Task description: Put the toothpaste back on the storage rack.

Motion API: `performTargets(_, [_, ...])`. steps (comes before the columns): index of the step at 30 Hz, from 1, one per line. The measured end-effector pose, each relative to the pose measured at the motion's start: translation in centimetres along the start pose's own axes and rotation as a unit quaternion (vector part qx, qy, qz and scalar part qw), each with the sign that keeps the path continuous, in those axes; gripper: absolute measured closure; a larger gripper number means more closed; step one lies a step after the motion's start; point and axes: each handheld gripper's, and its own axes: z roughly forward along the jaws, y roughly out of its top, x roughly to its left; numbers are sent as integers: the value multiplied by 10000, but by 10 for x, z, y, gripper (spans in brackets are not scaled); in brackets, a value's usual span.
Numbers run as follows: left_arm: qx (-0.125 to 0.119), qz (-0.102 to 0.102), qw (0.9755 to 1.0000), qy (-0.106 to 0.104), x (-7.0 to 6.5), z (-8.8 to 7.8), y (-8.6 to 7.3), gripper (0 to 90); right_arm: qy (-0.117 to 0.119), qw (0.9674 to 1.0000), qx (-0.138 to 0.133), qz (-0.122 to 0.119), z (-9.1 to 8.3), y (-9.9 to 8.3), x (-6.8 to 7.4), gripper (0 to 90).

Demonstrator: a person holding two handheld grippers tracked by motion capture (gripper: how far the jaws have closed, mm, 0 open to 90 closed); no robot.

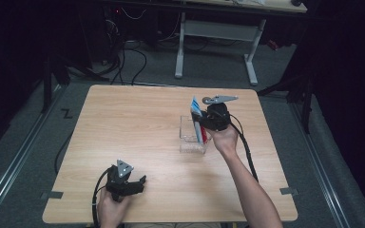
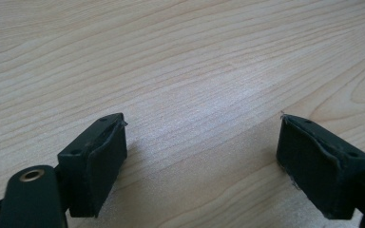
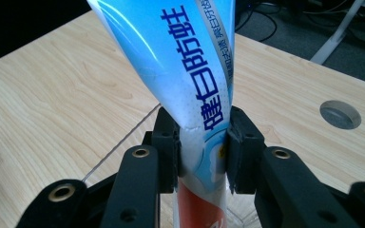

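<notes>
Your right gripper point(image 3: 202, 147) pinches the toothpaste tube point(image 3: 190, 71) at mid-body, holding it upright in the clear box point(image 1: 192, 137) toward the tabletop's point(image 1: 138, 123) far right corner, probably to stand it inside. Your left gripper point(image 2: 202, 156) rests spread and empty by the near edge.

My left gripper point(image 1: 132, 183) at seven o'clock has open bench point(image 1: 123, 123) all round. Only the clear box point(image 1: 192, 137) and upright toothpaste tube point(image 1: 197, 118) at two o'clock block passage.
</notes>
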Motion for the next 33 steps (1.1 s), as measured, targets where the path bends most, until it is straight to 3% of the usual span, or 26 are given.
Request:
performTargets(6, [0, -1, 10000, 0, 0, 0, 0, 173, 35, 10000, 54, -10, 1, -3, 1, 696])
performTargets(14, [-1, 0, 10000, 1, 0, 0, 0, 174, 83, 9998, 64, 185, 2, -13, -3, 695])
performTargets(33, [-2, 6, 10000, 8, 0, 0, 0, 174, 67, 9998, 168, 81, 5, -17, 0, 684])
